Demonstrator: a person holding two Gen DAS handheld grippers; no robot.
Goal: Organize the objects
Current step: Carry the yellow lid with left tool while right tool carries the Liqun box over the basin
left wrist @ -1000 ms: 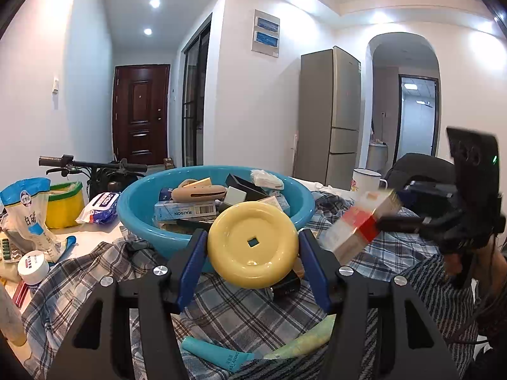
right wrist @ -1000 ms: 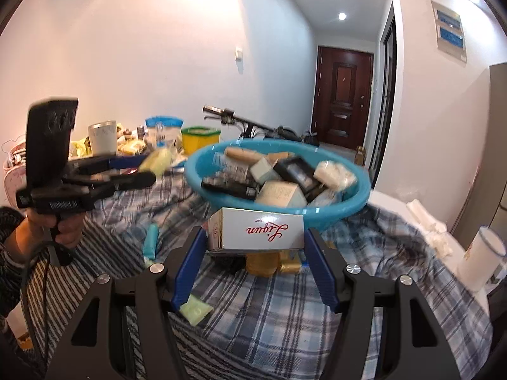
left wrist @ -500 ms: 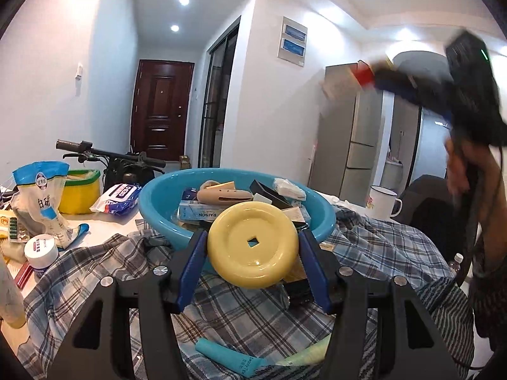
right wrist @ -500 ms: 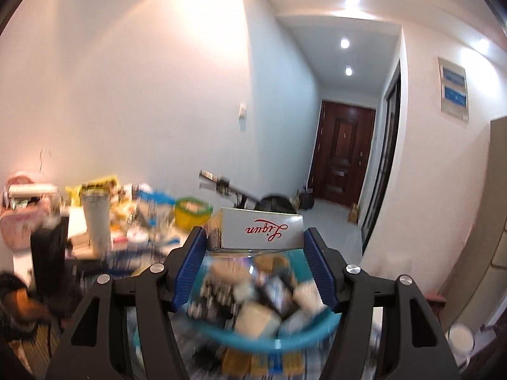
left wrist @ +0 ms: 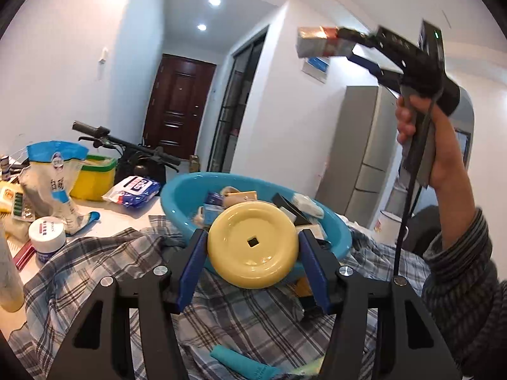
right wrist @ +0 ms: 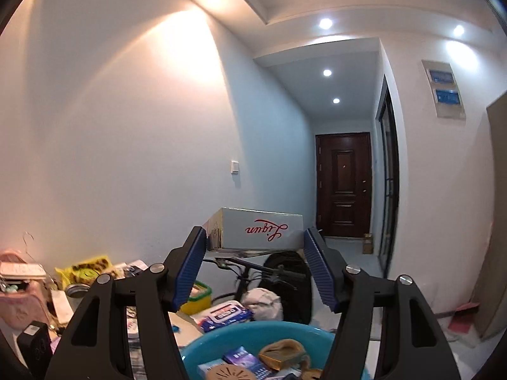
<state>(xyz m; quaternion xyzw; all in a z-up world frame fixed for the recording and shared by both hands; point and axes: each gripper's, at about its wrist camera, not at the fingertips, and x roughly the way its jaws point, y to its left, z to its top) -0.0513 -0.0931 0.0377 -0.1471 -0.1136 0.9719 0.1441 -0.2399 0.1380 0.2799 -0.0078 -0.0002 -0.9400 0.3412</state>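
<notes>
Two hand-held grippers [left wrist: 253,247] [right wrist: 255,237] clamp disc [left wrist: 253,243], box [right wrist: 258,232].

White walls [right wrist: 126,126] around me, ceiling spots [right wrist: 326,23] lit (warm glare), a dark door [right wrist: 343,183] down the hall, grey fridge [left wrist: 364,158] right.

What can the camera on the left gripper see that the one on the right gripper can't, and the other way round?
Only the left wrist view shows the yellow disc held between the left gripper fingers, the plaid cloth, the fridge and the person's hand raising the right gripper.

Only the right wrist view shows the red lettering on the white box clamped in the right gripper, and the pink bag.

Both show the blue basin, the dark door, the bicycle and the wipes pack.
</notes>
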